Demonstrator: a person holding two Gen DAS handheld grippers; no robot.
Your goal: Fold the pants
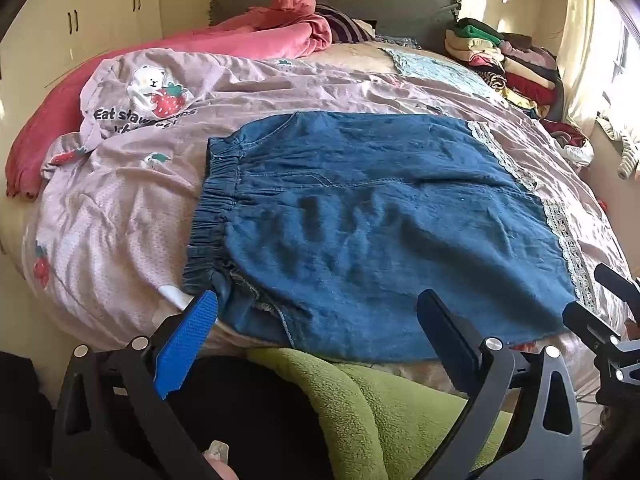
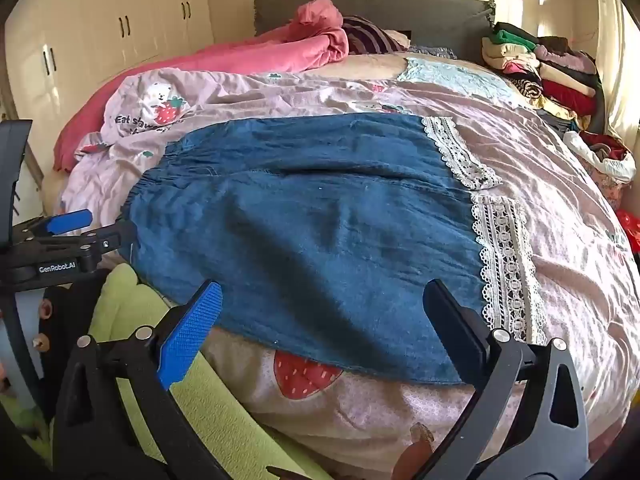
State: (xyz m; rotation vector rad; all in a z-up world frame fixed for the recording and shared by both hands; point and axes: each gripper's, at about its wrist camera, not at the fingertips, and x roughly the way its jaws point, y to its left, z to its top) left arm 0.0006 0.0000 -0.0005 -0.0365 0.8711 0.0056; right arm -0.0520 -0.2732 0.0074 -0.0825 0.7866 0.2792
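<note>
Left wrist view: blue denim pants with white lace hems (image 1: 380,232) lie flat across the pink strawberry-print quilt (image 1: 120,216), elastic waistband left, hems right. Left gripper (image 1: 320,320) hangs released, jaws wide, over the near edge by the waistband corner; touching probably not, hard to tell. Soft, light, limp cloth, so pinch corners.

Right wrist view: right gripper (image 2: 324,312) also spread wide, empty, over the near edge by the lace. Open quilt beyond the pants; folded clothes pile (image 2: 540,68) far right, well apart.
</note>
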